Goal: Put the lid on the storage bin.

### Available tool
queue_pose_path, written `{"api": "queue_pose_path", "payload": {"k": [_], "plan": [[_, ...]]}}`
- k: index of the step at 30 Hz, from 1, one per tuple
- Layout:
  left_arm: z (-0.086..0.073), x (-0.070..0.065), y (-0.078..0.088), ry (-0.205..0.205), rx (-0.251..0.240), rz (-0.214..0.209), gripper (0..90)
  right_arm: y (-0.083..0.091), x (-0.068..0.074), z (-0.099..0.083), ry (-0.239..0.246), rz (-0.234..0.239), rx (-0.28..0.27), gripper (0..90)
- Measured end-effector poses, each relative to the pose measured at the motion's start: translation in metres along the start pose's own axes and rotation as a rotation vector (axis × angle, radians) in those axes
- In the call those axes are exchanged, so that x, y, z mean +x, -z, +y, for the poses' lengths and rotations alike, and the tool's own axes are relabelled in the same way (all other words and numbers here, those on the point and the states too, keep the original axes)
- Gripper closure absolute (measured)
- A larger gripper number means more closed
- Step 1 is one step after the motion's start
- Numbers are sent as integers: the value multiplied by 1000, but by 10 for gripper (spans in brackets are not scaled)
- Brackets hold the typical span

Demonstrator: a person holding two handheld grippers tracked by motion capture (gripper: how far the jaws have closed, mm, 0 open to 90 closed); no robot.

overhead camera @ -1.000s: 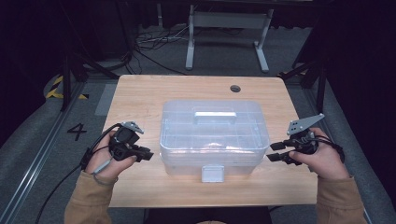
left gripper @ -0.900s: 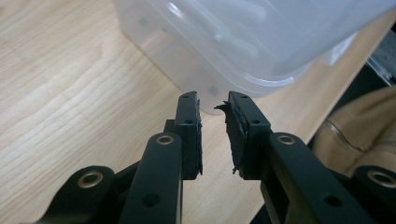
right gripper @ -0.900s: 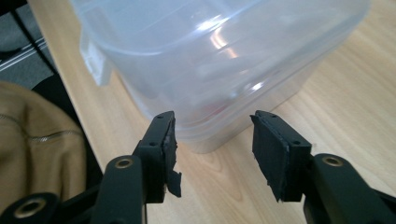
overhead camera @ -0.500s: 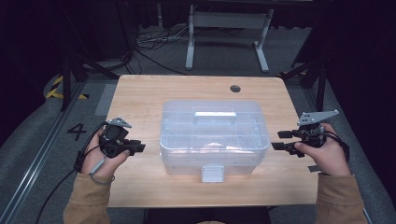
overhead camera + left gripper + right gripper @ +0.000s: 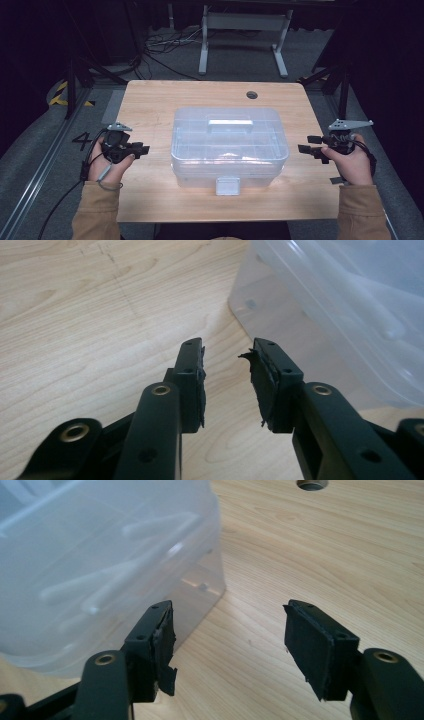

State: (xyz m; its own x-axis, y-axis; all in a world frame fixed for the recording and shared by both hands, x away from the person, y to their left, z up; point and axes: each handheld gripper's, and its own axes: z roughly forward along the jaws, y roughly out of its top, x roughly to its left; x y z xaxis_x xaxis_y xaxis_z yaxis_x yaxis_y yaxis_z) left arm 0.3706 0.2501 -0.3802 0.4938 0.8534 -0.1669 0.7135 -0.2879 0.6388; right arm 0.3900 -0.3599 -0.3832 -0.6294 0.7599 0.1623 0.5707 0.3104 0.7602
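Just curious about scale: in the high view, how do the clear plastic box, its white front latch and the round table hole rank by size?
1. Clear plastic box
2. White front latch
3. Round table hole

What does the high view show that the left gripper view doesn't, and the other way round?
High view alone: the box's lid handle, front latch, the right gripper and the table's cable hole. Left gripper view alone: the torn rubber pads close up, nothing between the open jaws. Both share the clear plastic box on the wooden table and the left gripper.
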Motion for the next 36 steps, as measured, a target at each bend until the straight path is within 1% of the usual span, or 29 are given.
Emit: {"api": "queue_pose_path", "payload": {"k": [2,3,4,6,7,8,12,13,14,16,20,23,25,26,29,30,31,32,35,36], "plan": [[0,3,-3,-8,-3,25,633,-2,-5,-4,-13,-9,-9,369],[0,3,-3,-8,-3,25,626,-2,-5,-4,-13,-9,-9,369],[-1,5,-5,-3,-8,24,620,-5,-10,-8,-22,-14,-19,367],[-2,7,-8,-10,-23,34,612,-7,-12,-9,-23,-15,-21,364],[-3,8,-10,-20,-22,37,604,-8,-14,-11,-26,-17,-19,363],[-4,9,-13,-23,-29,37,597,-12,-17,-14,-30,-15,-15,361],[-6,11,-19,-25,-43,33,589,-17,-22,-19,-33,-15,-12,356],[-6,12,-21,-35,-41,36,587,-18,-23,-20,-34,-15,-12,354],[-7,13,-24,-35,-47,33,586,-20,-24,-21,-32,-17,-15,351],[-8,14,-27,-39,-41,33,580,-24,-27,-24,-33,-22,-15,344],[-11,16,-35,-29,-54,28,573,-30,-30,-27,-35,-25,-11,337],[-13,18,-40,-41,-50,24,562,-36,-32,-30,-36,-27,-5,335],[-13,17,-43,-46,-40,32,560,-40,-34,-32,-38,-29,-1,332],[-13,17,-45,-58,-36,32,560,-41,-34,-33,-39,-29,2,330],[-13,16,-49,-67,-28,33,558,-46,-36,-36,-34,-35,8,323],[-15,16,-51,-64,-40,23,556,-48,-36,-37,-39,-33,10,323],[-15,17,-52,-66,-40,22,555,-50,-36,-37,-34,-33,12,323],[-16,17,-54,-53,-31,15,555,-51,-37,-38,-34,-32,15,322],[-18,18,-59,-59,-13,12,551,-55,-37,-40,-34,-32,20,318],[-18,18,-60,-55,-6,9,550,-56,-37,-40,-37,-31,22,317]]}}
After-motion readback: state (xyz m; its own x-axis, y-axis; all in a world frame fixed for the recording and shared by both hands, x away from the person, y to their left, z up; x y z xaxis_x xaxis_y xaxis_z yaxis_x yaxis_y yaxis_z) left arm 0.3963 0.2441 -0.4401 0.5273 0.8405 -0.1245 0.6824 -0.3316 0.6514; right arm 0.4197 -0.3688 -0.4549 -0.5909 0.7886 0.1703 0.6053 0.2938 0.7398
